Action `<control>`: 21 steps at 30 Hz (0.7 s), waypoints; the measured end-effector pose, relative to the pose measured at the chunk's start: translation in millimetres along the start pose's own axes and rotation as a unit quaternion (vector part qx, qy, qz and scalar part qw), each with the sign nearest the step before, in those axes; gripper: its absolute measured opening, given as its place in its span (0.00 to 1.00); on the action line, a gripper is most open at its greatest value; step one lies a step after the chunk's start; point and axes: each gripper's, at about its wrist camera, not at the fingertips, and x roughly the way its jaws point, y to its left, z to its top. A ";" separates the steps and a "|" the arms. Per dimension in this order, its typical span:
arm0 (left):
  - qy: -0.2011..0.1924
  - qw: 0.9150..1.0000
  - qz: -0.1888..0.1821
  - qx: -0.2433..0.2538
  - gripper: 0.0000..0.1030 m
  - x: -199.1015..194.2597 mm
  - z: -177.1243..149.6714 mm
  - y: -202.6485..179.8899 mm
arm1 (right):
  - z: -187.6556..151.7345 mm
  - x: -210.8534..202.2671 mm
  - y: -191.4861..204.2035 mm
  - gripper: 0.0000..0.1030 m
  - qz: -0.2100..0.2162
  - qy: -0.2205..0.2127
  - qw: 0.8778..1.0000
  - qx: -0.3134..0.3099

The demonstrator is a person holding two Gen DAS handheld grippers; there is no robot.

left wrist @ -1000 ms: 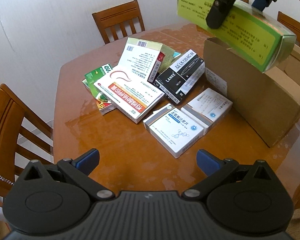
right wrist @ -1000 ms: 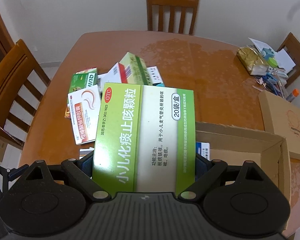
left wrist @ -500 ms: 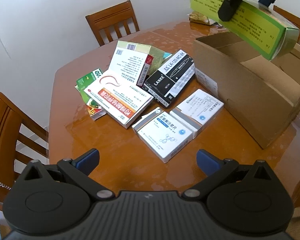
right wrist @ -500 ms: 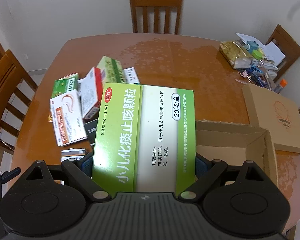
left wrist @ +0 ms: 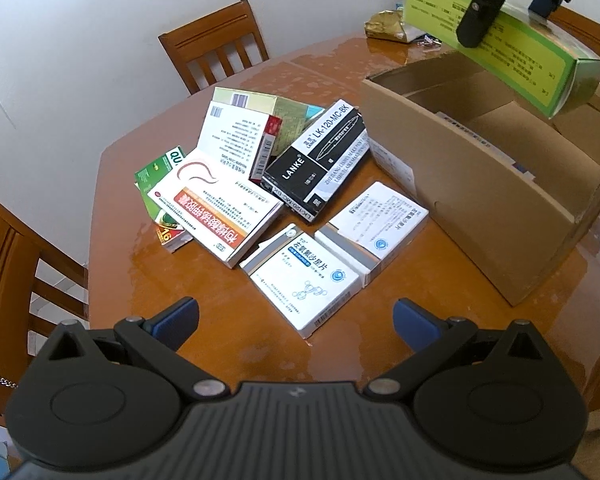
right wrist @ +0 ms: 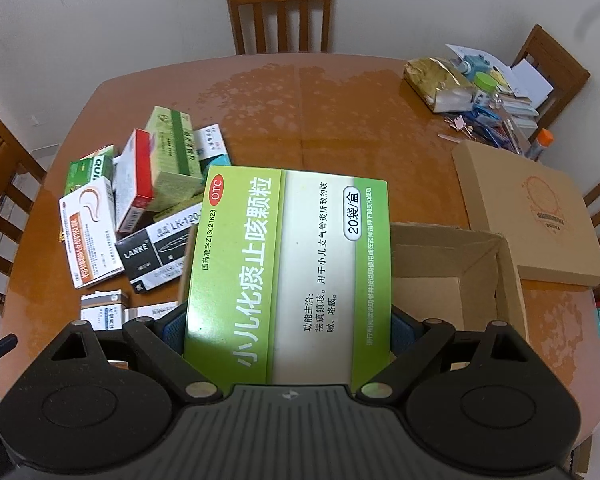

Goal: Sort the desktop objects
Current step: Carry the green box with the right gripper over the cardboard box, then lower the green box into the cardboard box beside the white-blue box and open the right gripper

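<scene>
My right gripper (right wrist: 288, 326) is shut on a large green-and-white medicine box (right wrist: 288, 276), held in the air over the open cardboard box (right wrist: 480, 276). In the left wrist view the same green box (left wrist: 504, 36) hangs above the cardboard box (left wrist: 480, 200) at the upper right, clamped by the right gripper (left wrist: 512, 4). My left gripper (left wrist: 296, 320) is open and empty, low over the table just short of a white medicine box (left wrist: 304, 280). Beyond it lies a pile with a black LANKE pen box (left wrist: 320, 160), a white-and-orange box (left wrist: 216, 208) and several others.
The wooden table (right wrist: 340, 120) carries a flat cardboard lid (right wrist: 528, 216) at the right and a clutter of a gold bag (right wrist: 436, 84), clips and papers at the far right. Wooden chairs (right wrist: 280, 4) stand around it. A second white box (left wrist: 380, 224) lies beside the first.
The right gripper has carried the green box further right, over the cardboard box's opening. The left gripper has risen and pulled back a little, staying open.
</scene>
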 end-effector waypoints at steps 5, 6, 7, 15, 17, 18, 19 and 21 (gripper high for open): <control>0.006 1.000 0.007 0.004 1.00 2.0 2.6 -4.3 | -0.4 8.7 -11.8 0.92 0.001 0.007 1.000 0.006; 0.006 1.000 0.009 0.005 1.00 1.9 3.3 -4.9 | -0.4 11.6 -14.5 0.92 0.002 0.010 1.000 0.007; 0.007 1.000 0.010 0.006 1.00 2.0 4.0 -5.5 | -0.9 14.2 -17.1 0.92 0.002 0.012 1.000 0.009; 0.012 1.000 0.019 0.012 1.00 4.3 8.3 -10.1 | -8.2 32.5 -43.5 0.92 -0.006 0.032 0.999 0.024; 0.014 1.000 0.021 0.014 1.00 5.2 9.5 -11.1 | -9.2 36.4 -50.1 0.92 -0.009 0.036 0.999 0.027; 0.014 1.000 0.022 0.014 1.00 5.5 10.0 -11.5 | -9.4 38.5 -53.3 0.92 -0.011 0.038 0.999 0.029; 0.015 1.000 0.023 0.015 1.00 5.7 10.3 -11.7 | -9.4 40.6 -56.0 0.92 -0.012 0.041 0.999 0.030; 0.015 0.999 0.024 0.015 1.00 5.8 10.9 -12.0 | -9.5 46.6 -61.1 0.92 -0.012 0.046 0.998 0.032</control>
